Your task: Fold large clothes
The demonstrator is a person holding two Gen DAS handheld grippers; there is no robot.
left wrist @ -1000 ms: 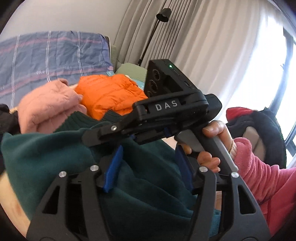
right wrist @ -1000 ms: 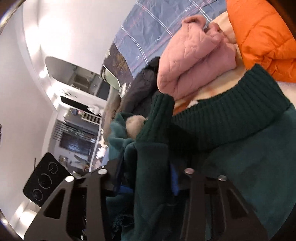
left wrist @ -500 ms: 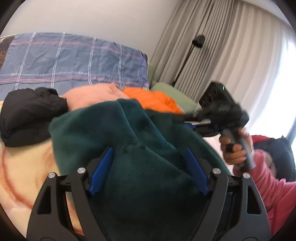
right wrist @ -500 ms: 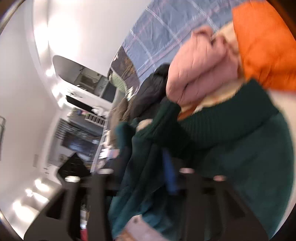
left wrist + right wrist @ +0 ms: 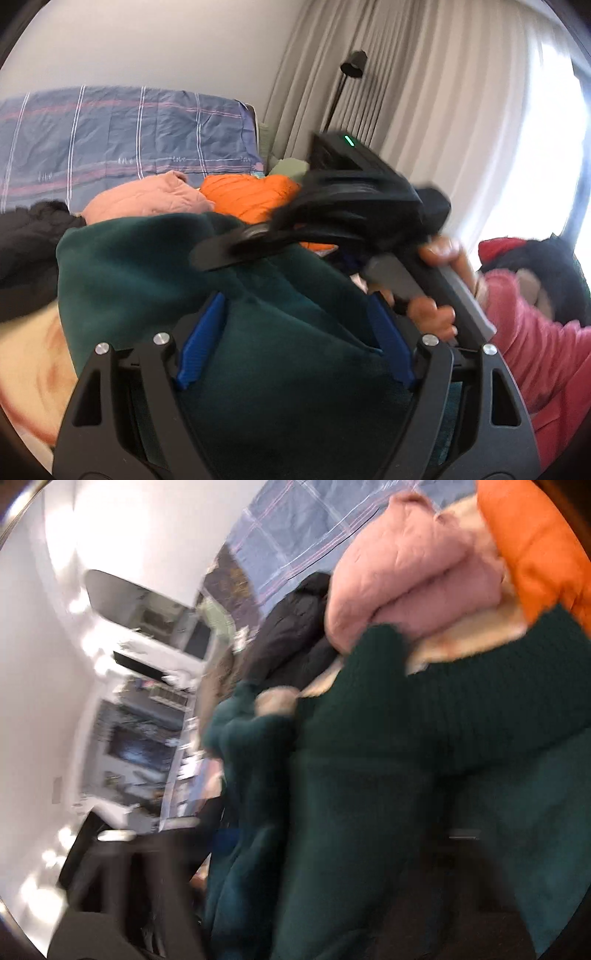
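I see the dark green fleece [image 5: 155,273] bunched thick, ribbed hem up; left gripper [image 5: 295,336] jaws spread around it, right gripper [image 5: 258,240] jaws closing, grip unclear.

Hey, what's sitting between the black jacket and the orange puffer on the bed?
The folded pink quilted jacket lies between the black jacket and the orange puffer, clearest in the left wrist view.

I'm seeing a dark green fleece garment [image 5: 155,280] with a ribbed knit hem, a pale pink quilted jacket [image 5: 147,201], a bright orange puffer [image 5: 247,195], and a black jacket [image 5: 26,243]. Behind them is a blue pillowcase [image 5: 122,136] with white and red stripes. Blue pads [image 5: 201,343] line my black left gripper [image 5: 295,343].
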